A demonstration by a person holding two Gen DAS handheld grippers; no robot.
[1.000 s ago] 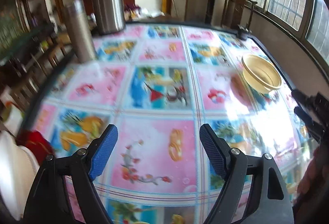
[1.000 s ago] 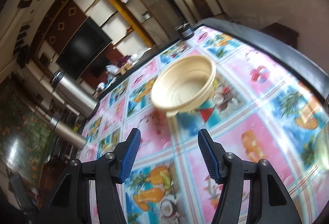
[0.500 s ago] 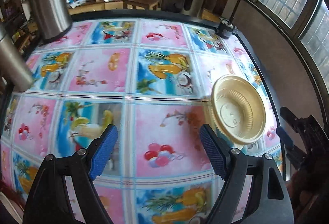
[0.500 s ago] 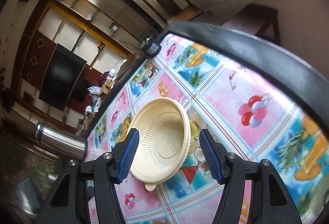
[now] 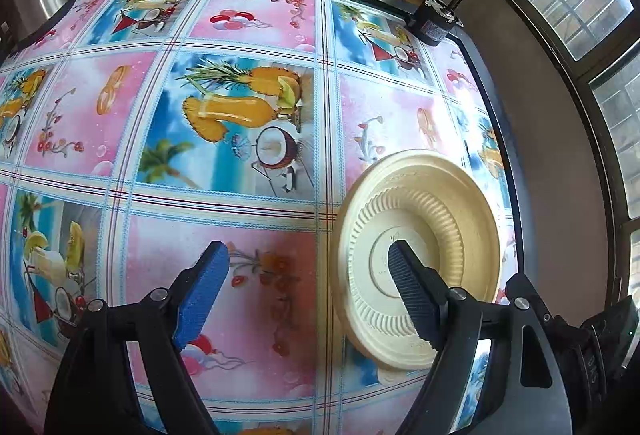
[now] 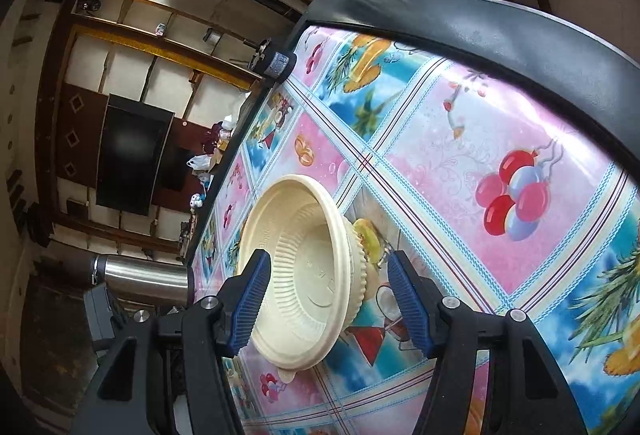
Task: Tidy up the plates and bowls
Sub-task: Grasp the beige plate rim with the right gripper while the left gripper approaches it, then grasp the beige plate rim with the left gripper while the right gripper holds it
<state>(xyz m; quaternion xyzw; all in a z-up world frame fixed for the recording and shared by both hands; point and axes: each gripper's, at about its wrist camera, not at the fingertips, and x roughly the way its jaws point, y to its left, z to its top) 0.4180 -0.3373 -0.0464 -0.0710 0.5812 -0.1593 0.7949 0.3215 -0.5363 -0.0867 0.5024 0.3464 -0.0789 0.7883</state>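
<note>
One cream ribbed plastic bowl (image 5: pixel 448 219) stands upright on the colourful tablecloth, near the table's right edge. My left gripper (image 5: pixel 308 263) is open just above the cloth; its right finger (image 5: pixel 412 295) overlaps the bowl's inside in this view, and its left finger hangs over the bare cloth. In the right wrist view the same bowl (image 6: pixel 312 275) fills the gap between the fingers of my right gripper (image 6: pixel 328 267), which is open. The left finger (image 6: pixel 252 295) covers part of the near rim. I cannot tell whether either gripper touches the bowl.
A small black round object (image 5: pixel 434 23) sits at the table's far right corner. A steel flask (image 6: pixel 140 279) stands further along the table. The black table rim (image 6: pixel 500 35) runs close to the bowl. Patterned cloth (image 5: pixel 240 123) stretches left of the bowl.
Both grippers have closed in on the bowl, which now looks much larger in each view. The left gripper swung right, bringing its right finger over the bowl. Both stayed open.
</note>
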